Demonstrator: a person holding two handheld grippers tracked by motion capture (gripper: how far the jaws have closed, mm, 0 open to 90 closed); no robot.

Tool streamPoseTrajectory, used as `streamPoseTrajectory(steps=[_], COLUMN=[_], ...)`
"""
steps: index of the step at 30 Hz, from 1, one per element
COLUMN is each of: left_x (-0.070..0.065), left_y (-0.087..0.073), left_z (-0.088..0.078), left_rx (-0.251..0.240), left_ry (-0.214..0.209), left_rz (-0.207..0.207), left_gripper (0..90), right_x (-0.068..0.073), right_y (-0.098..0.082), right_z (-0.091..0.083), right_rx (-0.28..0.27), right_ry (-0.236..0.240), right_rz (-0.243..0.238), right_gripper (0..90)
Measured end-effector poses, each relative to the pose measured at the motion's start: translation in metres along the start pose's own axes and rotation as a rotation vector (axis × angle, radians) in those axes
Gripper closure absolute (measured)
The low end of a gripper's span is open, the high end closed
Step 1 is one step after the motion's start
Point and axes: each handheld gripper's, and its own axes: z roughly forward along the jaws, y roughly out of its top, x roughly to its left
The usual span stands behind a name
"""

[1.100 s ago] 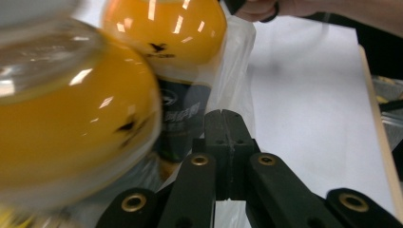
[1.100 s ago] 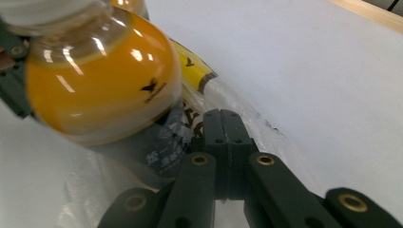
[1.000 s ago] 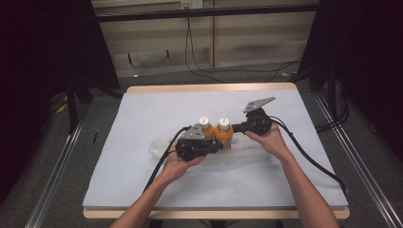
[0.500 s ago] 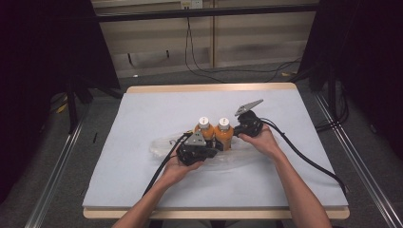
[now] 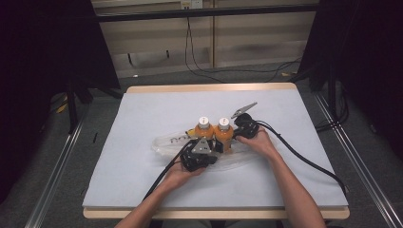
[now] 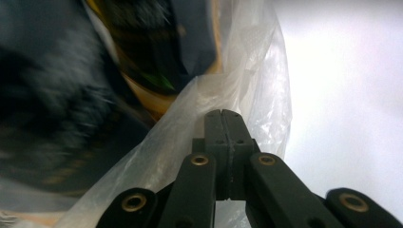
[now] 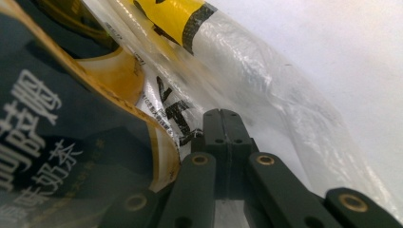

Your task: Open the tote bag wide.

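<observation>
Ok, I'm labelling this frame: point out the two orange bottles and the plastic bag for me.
left orange bottle (image 5: 203, 129), high view, on its orange shoulder below the white cap.
right orange bottle (image 5: 223, 132), high view, on its orange body.
clear plastic bag (image 5: 167, 143), high view, on its flat left end on the table.

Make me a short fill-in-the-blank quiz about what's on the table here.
1. ____ orange bottles stand together on the table.
2. Each bottle's cap is ____.
3. The bottles sit in a clear ____ bag.
4. Both claws, left and right, are ____.

Missing words: two; white; plastic; shut
</observation>
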Motion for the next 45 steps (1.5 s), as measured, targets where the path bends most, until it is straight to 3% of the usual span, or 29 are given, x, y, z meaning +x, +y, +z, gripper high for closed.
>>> streamPoseTrajectory(steps=[5,8,18,21,24,38,42,45], left_x=[-0.001,-0.003,-0.01,-0.013,-0.015,-0.022,-0.024,-0.027], left_y=[0.0,0.0,0.0,0.001,-0.001,-0.002,-0.002,-0.001], left_z=[0.001,0.001,-0.002,-0.005,-0.004,-0.005,-0.006,-0.006], left_rx=[-0.005,-0.004,0.018,0.042,0.018,0.018,0.019,0.025], left_ry=[-0.007,-0.04,-0.072,-0.08,-0.093,-0.122,-0.124,-0.131], left_rz=[-0.012,-0.019,0.018,0.03,0.018,0.027,0.034,0.037], left_gripper=[90.0,90.0,90.0,90.0,90.0,90.0,90.0,90.0], right_x=[-0.002,-0.001,-0.001,-0.002,-0.003,-0.011,-0.014,-0.016], right_y=[0.001,0.004,0.012,0.013,0.014,0.024,0.025,0.027], right_z=[0.001,0.002,0.005,0.007,0.008,0.015,0.016,0.018], right_rx=[-0.003,0.0,0.025,0.019,0.014,0.008,0.0,0.0], right_ry=[-0.005,-0.043,-0.106,-0.104,-0.107,-0.141,-0.142,-0.156], right_rz=[0.002,-0.006,-0.03,-0.033,-0.031,-0.009,0.025,0.009], right_gripper=[90.0,90.0,90.0,90.0,90.0,90.0,90.0,90.0])
